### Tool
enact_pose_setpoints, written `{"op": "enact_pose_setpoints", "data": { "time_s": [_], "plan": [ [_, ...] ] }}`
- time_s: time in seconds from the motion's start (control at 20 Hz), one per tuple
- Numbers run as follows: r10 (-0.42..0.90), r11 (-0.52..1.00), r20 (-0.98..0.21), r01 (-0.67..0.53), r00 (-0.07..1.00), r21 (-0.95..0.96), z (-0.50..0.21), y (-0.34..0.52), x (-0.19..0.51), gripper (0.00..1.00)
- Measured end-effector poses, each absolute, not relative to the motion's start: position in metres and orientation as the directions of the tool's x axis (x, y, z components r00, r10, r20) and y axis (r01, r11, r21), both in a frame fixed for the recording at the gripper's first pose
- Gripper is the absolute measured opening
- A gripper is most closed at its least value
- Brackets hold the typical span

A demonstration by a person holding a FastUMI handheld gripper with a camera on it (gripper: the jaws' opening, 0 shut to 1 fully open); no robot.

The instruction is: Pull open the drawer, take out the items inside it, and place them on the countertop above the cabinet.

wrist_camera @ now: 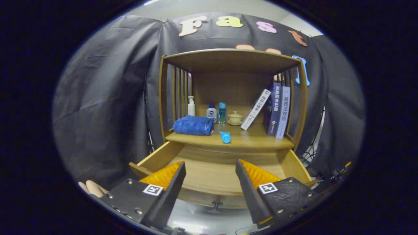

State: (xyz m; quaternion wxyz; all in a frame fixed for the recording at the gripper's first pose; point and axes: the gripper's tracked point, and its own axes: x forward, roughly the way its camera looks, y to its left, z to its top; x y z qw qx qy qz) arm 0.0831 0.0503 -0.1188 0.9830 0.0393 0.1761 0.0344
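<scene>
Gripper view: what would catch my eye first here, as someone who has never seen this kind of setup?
Probably the open gripper, its two fingers spread wide over the pulled-out drawer, whose visible floor looks bare. Beyond them, on the wooden cabinet's countertop, a folded blue towel lies beside small bottles, a blue tube lies near the front edge, and books lean at the other side.

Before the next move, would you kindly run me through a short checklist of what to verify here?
1. Drawer pulled open: ok.
2. Drawer emptied: ok for the visible floor; the front part behind the fingers, cannot tell.
3. Items on countertop: blue tube and blue towel lie there: ok.
4. Gripper fingers apart, holding nothing: ok.
5. Drawer knob just below and between the fingers, unobstructed: ok.
</scene>
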Motion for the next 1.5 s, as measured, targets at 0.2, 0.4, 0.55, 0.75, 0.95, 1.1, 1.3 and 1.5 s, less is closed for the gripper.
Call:
{"op": "enact_pose_setpoints", "data": {
  "time_s": [0.2, 0.4, 0.55, 0.75, 0.95, 1.1, 1.3, 1.5],
  "plan": [
    [-0.016, 1.000, -0.295, 0.013, 0.956, -0.015, -0.140, 0.036, 0.049, 0.96],
    [-0.025, 0.996, -0.316, -0.002, 0.948, -0.086, -0.174, 0.048, 0.018, 0.97],
    [-0.021, 0.993, -0.333, -0.020, 0.943, -0.119, -0.193, 0.057, 0.009, 0.97],
    [-0.017, 0.990, -0.340, -0.032, 0.940, -0.139, -0.207, 0.060, 0.006, 0.97],
    [-0.036, 0.991, -0.365, -0.013, 0.930, -0.132, -0.223, 0.052, 0.006, 0.98],
    [-0.048, 0.992, -0.382, -0.002, 0.923, -0.130, -0.230, 0.047, 0.007, 0.97],
    [-0.070, 0.989, -0.370, 0.017, 0.926, -0.146, -0.232, 0.040, 0.021, 0.98],
    [-0.062, 0.992, -0.364, 0.017, 0.929, -0.125, -0.236, 0.046, 0.032, 0.98]
  ]
}}
